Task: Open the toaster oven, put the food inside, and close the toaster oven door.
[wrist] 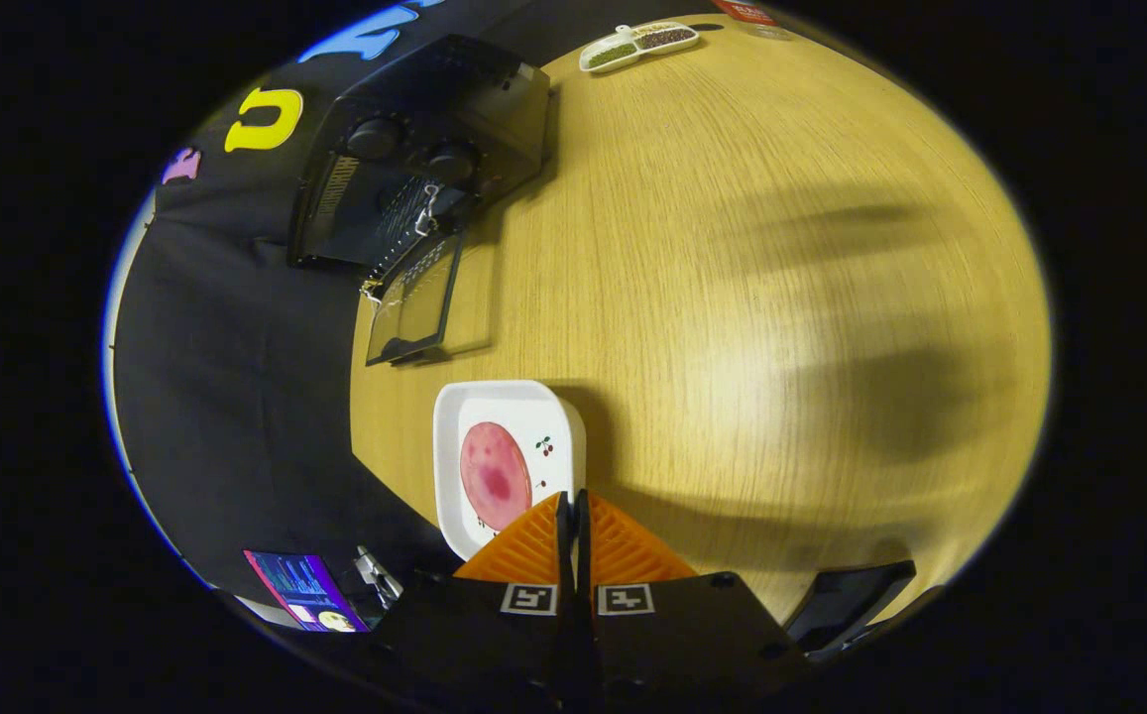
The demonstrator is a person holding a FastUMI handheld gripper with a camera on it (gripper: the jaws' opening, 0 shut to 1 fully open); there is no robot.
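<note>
Fingers (pixel 572 501) closed, empty; ham slice (pixel 495 474) on plate (pixel 454 416) just ahead.

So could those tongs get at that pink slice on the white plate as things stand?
Probably yes. The pink slice lies flat and uncovered on the white plate, just ahead of the tongs, with nothing between them. The tongs look shut, though, so they would likely need to open first.
</note>
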